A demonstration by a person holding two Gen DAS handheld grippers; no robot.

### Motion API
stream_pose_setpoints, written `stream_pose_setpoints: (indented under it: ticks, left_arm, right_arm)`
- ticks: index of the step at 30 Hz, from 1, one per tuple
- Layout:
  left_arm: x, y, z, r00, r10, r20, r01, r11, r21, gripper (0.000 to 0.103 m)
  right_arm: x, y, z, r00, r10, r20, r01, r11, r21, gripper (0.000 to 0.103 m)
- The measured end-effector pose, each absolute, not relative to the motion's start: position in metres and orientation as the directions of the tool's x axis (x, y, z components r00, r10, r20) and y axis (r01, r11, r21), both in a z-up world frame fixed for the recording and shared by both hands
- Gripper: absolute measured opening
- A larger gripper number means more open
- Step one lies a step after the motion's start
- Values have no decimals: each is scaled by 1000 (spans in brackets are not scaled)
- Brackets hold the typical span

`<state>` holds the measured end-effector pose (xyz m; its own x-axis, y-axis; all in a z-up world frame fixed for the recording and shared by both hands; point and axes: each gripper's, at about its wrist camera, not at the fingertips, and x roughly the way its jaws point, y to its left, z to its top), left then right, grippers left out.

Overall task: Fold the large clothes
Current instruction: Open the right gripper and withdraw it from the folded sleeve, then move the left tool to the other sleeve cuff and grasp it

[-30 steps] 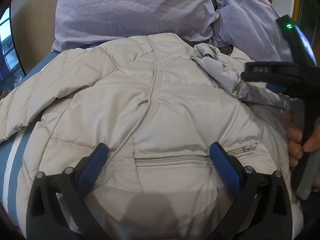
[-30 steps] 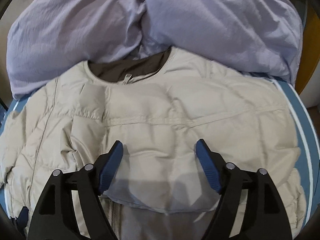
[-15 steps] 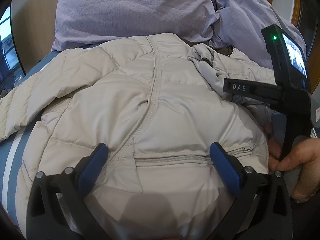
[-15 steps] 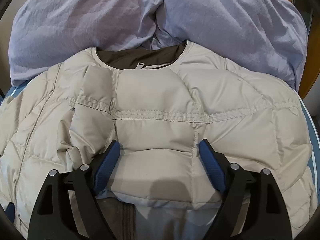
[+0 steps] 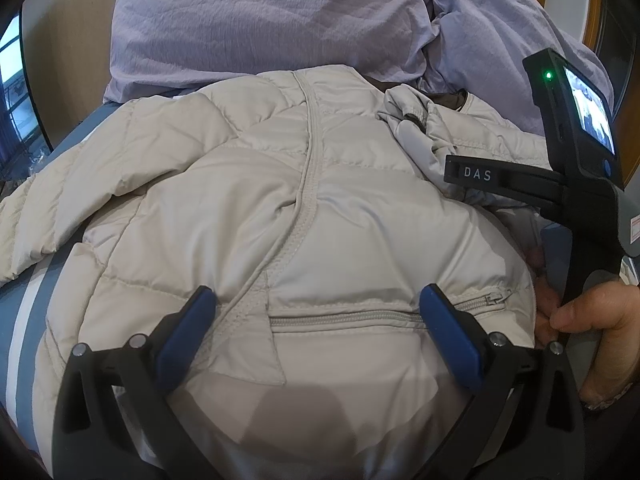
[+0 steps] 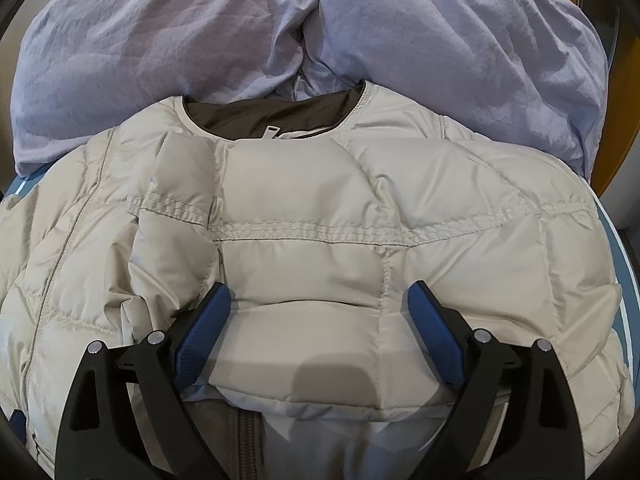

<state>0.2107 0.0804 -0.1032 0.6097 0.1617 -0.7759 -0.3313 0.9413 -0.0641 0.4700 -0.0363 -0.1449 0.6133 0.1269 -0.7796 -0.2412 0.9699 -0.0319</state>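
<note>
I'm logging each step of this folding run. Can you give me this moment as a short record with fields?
garment: beige puffer jacket, spread on the bed, partly folded
collar: brown lining showing, toward the pillows
behind it: lilac pillows
surface: blue cover with white stripes
left tongs: open over the pocket zip
right tongs: open, just been widening, fabric between them unpinched

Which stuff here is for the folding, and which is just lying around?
For the folding:
- beige puffer jacket
- left hand-held gripper, open
- right hand-held gripper, jaws just opened, open over the jacket

Just lying about:
- lilac bedding
- blue striped sheet
</note>
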Motion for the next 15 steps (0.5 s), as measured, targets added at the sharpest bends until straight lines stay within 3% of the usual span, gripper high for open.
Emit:
stream_pose_setpoints:
  ticks: [10, 15]
  left_arm:
    - [190, 102, -82, 618, 173, -767, -384, 918, -102, 101]
    - [157, 144, -51, 625, 283, -728, -482, 873, -75, 101]
  right_arm:
    - [471, -40, -147, 609, 145, -780, -239, 971, -7, 94]
    - [471, -41, -147, 609, 150, -779, -238, 971, 1, 95]
